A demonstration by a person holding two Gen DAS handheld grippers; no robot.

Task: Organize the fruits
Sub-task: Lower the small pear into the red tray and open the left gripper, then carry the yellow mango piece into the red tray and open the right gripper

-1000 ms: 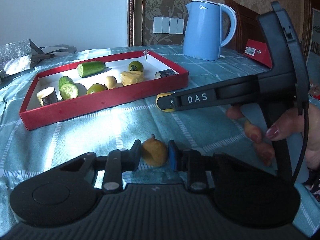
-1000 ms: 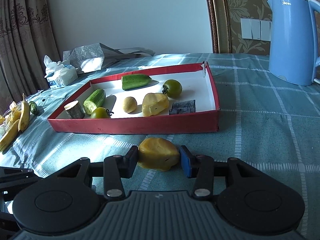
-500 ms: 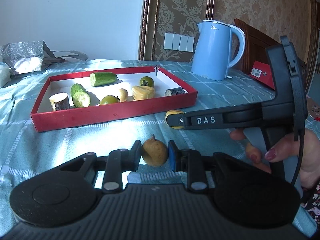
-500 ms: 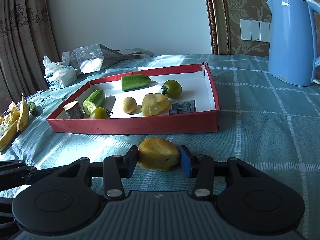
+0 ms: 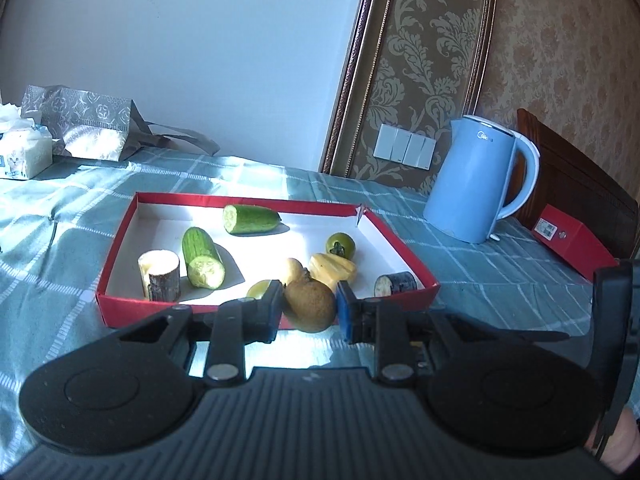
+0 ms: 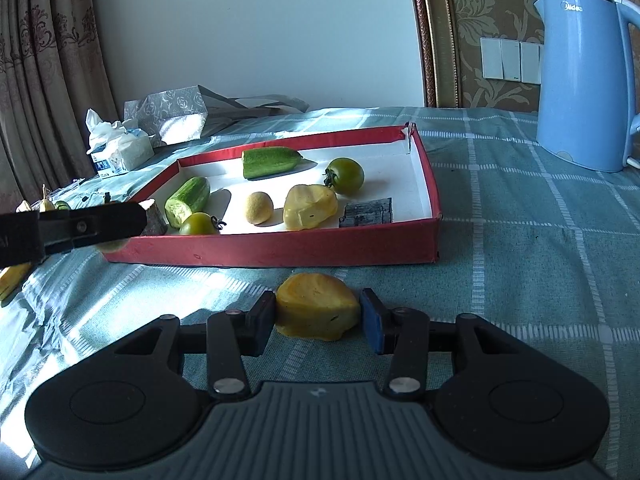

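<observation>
— Teal checked cloth covers the whole worktop (image 6: 540,240), and look, the left hand-held gripper (image 5: 308,308) has just come up off it. A second ago its brown pear (image 5: 311,306) sat low on the cloth; now it hangs level with the near wall of the red tray (image 5: 400,240).

— Pinched firmly?

— Both pads press its sides, yes. I'd say it goes in next, beside the cucumber halves (image 5: 202,258) and the green tomato (image 5: 340,245).

— And the other one?

— The right hand-held gripper (image 6: 318,316) hasn't budged. It is closed on the yellow fruit (image 6: 318,310), which rests on the cloth just short of the tray's front wall. My guess is it follows once the pear is dropped.
</observation>
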